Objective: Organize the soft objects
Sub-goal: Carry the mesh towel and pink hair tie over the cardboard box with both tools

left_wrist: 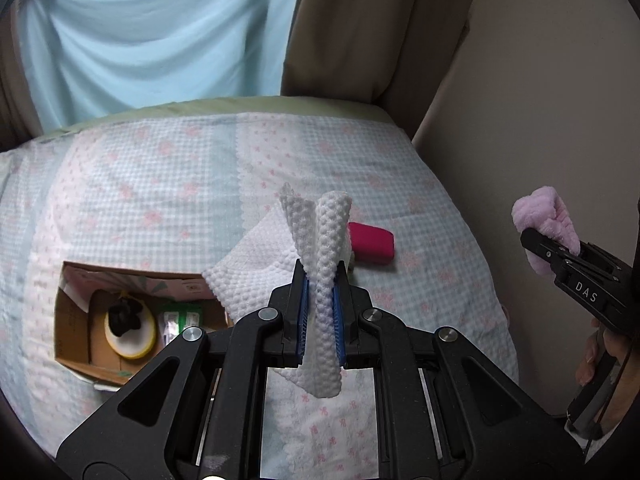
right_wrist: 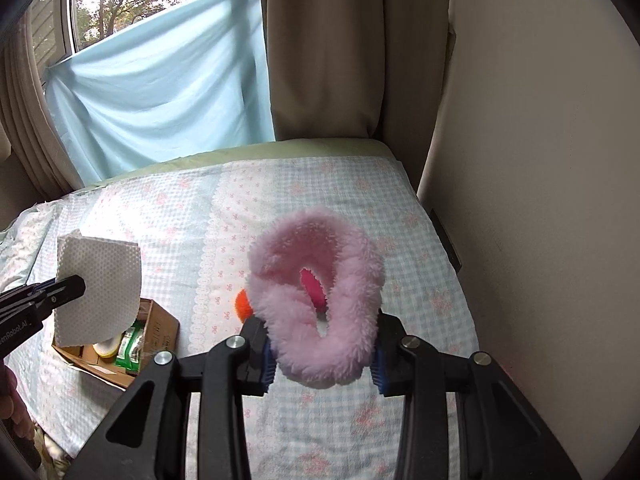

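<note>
1. White embossed cloth (left_wrist: pixel 320 280) is pinched between the blue pads of the left tool (left_wrist: pixel 320 312), jaws pressed together on a narrow gathered fold. Most of the cloth hangs free, fanning out beyond the jaws and trailing behind them.
2. Pink fleece piece (right_wrist: pixel 320 300) sits clamped in the right tool (right_wrist: pixel 322 360), jaws part-spread around its bulk. Both items are held clear above the bed (right_wrist: pixel 420 320).
3. Risk, left tool: the grip covers only a thin fold. A quick swing could probably pull the fold out of the pads, dropping the cloth short of its destination.
4. Risk, left tool: the loose sheet hangs between the tool and the cardboard box (left_wrist: pixel 72 320), hiding part of the opening. A blind release could catch the box flap or miss.
5. Risk, right tool: the fleece is springy and bulges past the pads; it may squirm out if the squeeze relaxes.
6. Risk, both tools: they work near each other, and loose cloth from one could snag on the other.
7. Container: the box lies on the bed, below and left of the left tool. Visible inside: a yellow-rimmed round item (left_wrist: pixel 130 330) with something dark on it, and green packets (left_wrist: pixel 178 318). Further contents cannot be identified.
8. Loose on the bed: a magenta block (left_wrist: pixel 372 244) beyond the left tool, and an orange object (right_wrist: pixel 244 302) partly hidden behind the fleece.
</note>
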A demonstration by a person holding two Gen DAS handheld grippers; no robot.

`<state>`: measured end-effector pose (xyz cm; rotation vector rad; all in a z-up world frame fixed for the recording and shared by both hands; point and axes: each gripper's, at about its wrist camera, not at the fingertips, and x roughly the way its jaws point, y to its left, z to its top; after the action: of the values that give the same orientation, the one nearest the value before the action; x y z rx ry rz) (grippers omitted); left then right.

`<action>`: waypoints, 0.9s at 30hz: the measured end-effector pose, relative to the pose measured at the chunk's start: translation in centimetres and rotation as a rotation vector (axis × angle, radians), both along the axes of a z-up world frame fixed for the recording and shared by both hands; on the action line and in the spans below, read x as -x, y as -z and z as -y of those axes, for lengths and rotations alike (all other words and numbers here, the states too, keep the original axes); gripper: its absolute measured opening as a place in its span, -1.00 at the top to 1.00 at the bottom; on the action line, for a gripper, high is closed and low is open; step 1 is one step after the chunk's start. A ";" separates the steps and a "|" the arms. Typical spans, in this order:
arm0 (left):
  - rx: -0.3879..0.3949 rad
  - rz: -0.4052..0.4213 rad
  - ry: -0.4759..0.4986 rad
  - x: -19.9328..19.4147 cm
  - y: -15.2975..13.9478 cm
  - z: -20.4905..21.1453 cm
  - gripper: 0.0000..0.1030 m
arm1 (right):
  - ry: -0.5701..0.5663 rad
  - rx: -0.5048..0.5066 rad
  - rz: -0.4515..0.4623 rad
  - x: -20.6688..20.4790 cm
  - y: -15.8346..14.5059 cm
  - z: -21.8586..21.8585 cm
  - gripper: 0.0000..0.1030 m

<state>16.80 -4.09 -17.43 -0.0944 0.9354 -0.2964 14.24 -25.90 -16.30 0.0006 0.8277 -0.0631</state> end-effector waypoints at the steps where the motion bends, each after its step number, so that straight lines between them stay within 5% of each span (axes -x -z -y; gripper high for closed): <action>1: 0.004 0.003 0.003 0.0 -0.8 -1.0 0.82 | -0.005 -0.001 0.012 0.3 -0.7 -1.1 0.34; 7: -0.017 0.041 0.030 0.7 -3.9 -7.9 0.82 | -0.004 -0.027 0.045 1.7 -3.3 -8.6 0.34; 14: -0.019 0.007 0.031 0.2 -4.0 -18.1 0.82 | -0.016 -0.082 0.003 1.8 -3.0 -19.0 0.34; 27: -0.101 -0.136 0.016 -2.1 2.0 -29.1 0.82 | -0.178 -0.122 -0.238 -2.2 4.7 -32.3 0.34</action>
<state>18.95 25.01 -19.41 -0.0146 1.0848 -0.2598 16.41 6.45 -20.98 0.0355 1.0654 0.1577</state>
